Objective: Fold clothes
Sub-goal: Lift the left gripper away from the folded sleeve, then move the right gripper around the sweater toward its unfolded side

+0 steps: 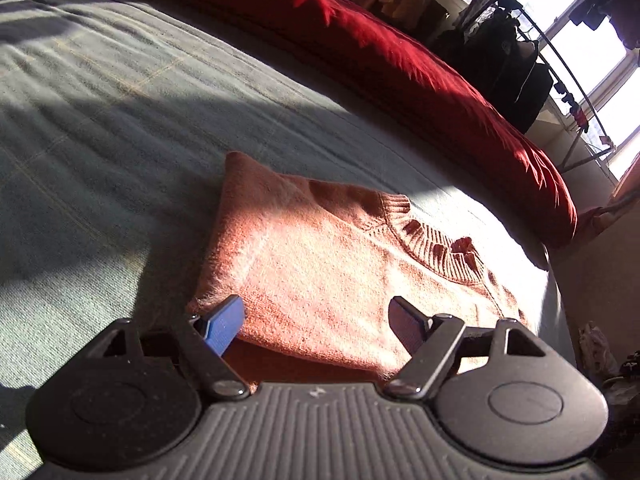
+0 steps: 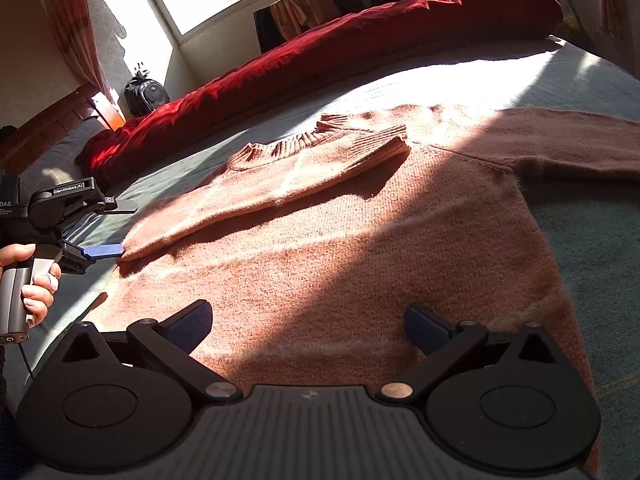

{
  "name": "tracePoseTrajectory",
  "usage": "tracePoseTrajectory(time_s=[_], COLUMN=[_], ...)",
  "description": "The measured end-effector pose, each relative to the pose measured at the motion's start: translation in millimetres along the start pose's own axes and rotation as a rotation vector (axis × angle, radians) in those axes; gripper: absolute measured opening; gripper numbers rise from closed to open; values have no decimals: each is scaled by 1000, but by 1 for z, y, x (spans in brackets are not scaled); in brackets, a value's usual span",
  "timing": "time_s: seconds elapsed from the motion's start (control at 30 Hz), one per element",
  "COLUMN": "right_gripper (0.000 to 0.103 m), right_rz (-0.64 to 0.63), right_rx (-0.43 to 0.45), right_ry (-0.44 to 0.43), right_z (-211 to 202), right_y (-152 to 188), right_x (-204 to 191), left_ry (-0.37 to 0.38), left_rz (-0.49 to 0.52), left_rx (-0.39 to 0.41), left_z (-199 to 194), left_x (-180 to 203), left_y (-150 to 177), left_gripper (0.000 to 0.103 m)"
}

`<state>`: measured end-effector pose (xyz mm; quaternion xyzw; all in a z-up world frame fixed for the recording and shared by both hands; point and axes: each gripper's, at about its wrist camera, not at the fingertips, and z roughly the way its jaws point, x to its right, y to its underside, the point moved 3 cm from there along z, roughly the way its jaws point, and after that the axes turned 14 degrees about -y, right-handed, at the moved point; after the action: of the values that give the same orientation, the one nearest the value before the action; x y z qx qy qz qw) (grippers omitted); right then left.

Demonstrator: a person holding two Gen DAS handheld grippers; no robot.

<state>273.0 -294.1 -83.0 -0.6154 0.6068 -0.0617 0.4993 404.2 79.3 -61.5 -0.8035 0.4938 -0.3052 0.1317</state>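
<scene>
A salmon-pink knitted sweater [image 2: 360, 232] lies flat on the bed, one sleeve [image 2: 320, 172] folded across its chest and the other sleeve [image 2: 568, 140] stretched out to the right. Its ribbed collar [image 1: 436, 252] shows in the left wrist view. My left gripper [image 1: 316, 320] is open at the sweater's folded left edge, one pad above the fabric and one below, not pressing; it appears in the right wrist view as the left gripper [image 2: 120, 228], held by a hand [image 2: 36, 296]. My right gripper [image 2: 308, 328] hovers open over the sweater's lower part with nothing between its fingers.
The sweater rests on a grey-green bedspread [image 1: 100, 120]. A dark red duvet [image 2: 320, 68] is bunched along the far side of the bed. A black backpack [image 2: 146, 96] sits by the window wall, and clothes hang on a drying rack [image 1: 560, 60] beyond.
</scene>
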Motion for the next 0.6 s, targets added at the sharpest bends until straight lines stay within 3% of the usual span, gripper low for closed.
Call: tracePoseTrajectory(time_s=[0.13, 0.33, 0.4, 0.6], right_gripper=[103, 103, 103, 103], right_rz=[-27, -31, -51, -137], right_rx=[-4, 8, 1, -31], right_ry=[16, 31, 43, 99], right_z=[3, 7, 10, 22], right_y=[1, 2, 3, 9], right_x=[-2, -4, -5, -11], left_ry=[24, 17, -108, 83], left_rz=[57, 8, -6, -61], left_rx=[-35, 90, 80, 167], left_z=[-5, 6, 15, -14], left_x=[0, -20, -33, -43], left_y=[9, 1, 3, 2], left_gripper=[79, 80, 77, 78])
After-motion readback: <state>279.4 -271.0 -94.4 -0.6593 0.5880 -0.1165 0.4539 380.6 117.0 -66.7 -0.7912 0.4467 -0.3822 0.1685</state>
